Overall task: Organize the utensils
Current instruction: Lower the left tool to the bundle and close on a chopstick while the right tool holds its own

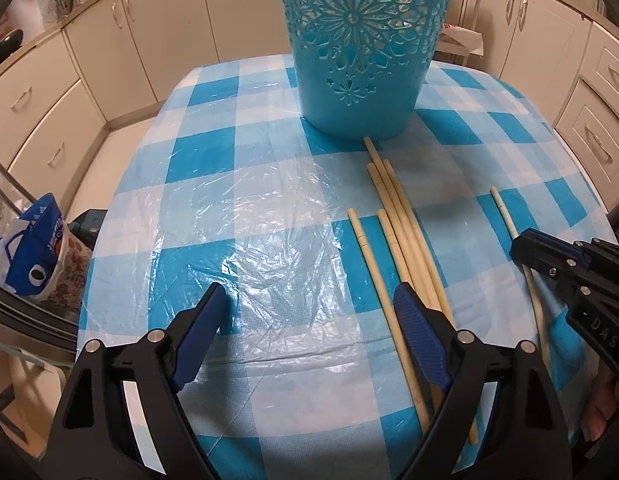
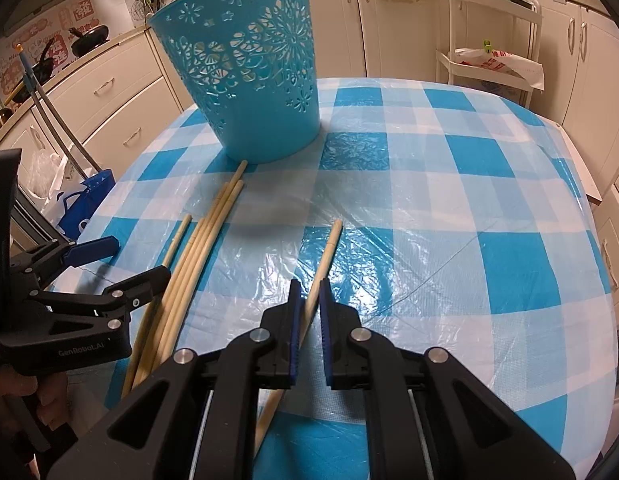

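Reading "GenRobot.AI" on left tool (image 2: 127,264), by chopsticks (image 2: 189,264).
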### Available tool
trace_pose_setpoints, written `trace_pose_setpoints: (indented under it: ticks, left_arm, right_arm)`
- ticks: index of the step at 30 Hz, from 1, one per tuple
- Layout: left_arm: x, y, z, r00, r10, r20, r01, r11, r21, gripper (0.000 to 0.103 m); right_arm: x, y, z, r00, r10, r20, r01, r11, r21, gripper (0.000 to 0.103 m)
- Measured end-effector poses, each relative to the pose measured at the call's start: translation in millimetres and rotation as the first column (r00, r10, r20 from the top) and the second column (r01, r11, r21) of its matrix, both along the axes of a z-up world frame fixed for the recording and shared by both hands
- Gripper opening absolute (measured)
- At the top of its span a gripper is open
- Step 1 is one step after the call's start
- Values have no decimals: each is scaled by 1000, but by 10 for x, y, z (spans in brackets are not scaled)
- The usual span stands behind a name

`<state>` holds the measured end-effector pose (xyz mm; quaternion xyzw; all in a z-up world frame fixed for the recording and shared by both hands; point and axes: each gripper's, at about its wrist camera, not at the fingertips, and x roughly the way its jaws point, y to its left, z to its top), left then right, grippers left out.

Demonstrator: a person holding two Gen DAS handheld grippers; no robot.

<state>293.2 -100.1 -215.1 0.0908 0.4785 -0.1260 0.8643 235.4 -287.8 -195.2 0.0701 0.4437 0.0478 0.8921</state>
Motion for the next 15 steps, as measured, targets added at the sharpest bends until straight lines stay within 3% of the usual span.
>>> trace_pose_setpoints:
  ticks: [4, 11, 15]
  left_arm:
    - [9, -57, 14, 999, -32, 5, 32, 999, 0, 73]
    - [4, -263, 56, 983, -183, 12, 184, 982, -31, 33]
    - [6, -332, 49, 960, -279, 24, 280, 958, -65, 12]
  right_arm:
    - [5, 5, 8, 1000, 0, 0, 0, 1000, -8, 10]
    - [62, 9, 11, 1000, 2, -6, -2, 1000, -17, 10]
    - [89, 15, 16, 999, 46, -15, -47, 999, -19, 10]
